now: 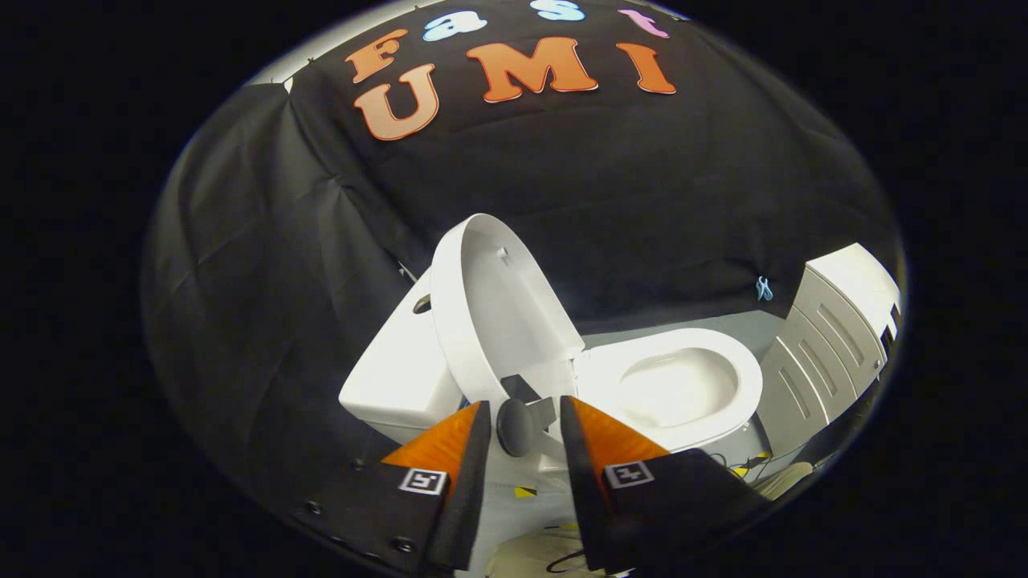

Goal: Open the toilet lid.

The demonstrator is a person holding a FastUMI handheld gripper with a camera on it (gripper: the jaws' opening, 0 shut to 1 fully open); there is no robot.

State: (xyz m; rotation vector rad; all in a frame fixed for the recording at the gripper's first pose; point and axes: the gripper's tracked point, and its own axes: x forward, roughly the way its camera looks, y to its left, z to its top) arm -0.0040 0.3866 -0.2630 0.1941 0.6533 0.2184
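the toilet lid (502, 309) stands raised, leaning back toward the tank (393, 377), with the seat (683, 385) and bowl exposed beside it. the gripper (524, 429) has its 2 fingers parted around a dark knob (516, 427) near the lid's base; contact looks unlikely but is hard to judge. to finish well, check the lid rests stably, then back straight out without snagging the knob.

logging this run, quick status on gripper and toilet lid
Gripper open, fingers either side of a dark knob, not pressing it. Toilet lid up, leaning toward the tank; bowl uncovered. Nothing in the way.
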